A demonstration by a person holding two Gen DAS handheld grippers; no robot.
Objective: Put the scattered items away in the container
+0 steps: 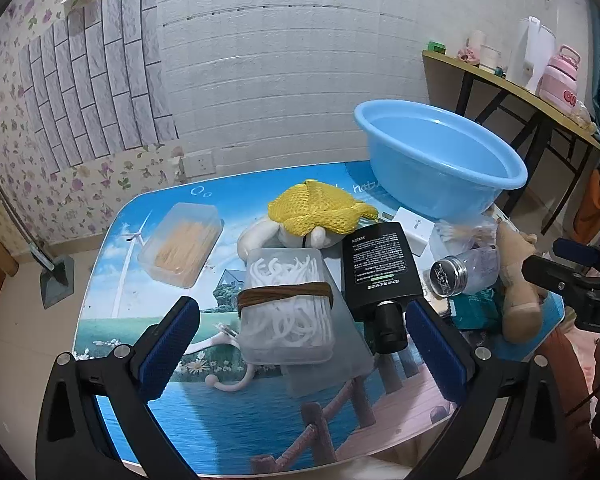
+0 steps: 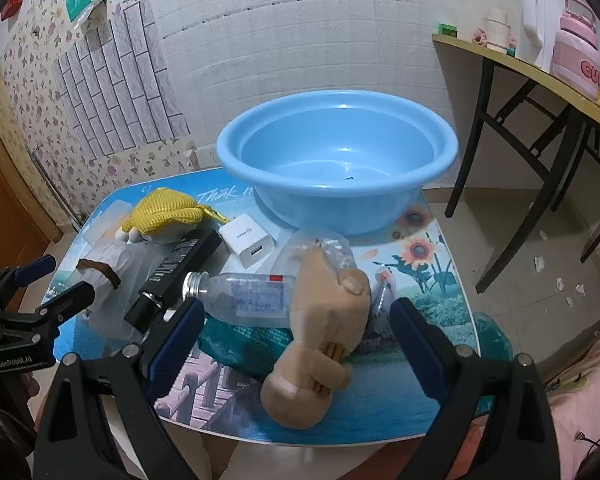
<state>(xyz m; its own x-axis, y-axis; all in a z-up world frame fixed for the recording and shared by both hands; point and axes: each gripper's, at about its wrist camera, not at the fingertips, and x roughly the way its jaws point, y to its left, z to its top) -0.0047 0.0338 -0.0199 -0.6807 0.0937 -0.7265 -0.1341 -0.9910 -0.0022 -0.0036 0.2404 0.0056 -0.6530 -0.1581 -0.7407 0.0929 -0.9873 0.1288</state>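
A blue plastic basin (image 2: 336,160) (image 1: 440,156) stands at the table's far right. My left gripper (image 1: 302,340) is open above a clear box of white floss picks (image 1: 286,308) banded with a brown hair tie; its pads do not touch the box. Beside it lies a black tube (image 1: 380,264). My right gripper (image 2: 296,332) hangs open around a tan plush toy (image 2: 320,344), which lies over a clear plastic bottle (image 2: 248,292) and a teal pouch (image 2: 240,344). A white charger (image 2: 246,240) and a yellow mesh item (image 2: 164,208) lie further back.
A clear box of toothpicks (image 1: 182,244) sits at the table's left. A white hook (image 1: 228,380) lies near the front edge. A side table (image 2: 532,68) with a pink jug and cups stands to the right. Paper scraps litter the floor there.
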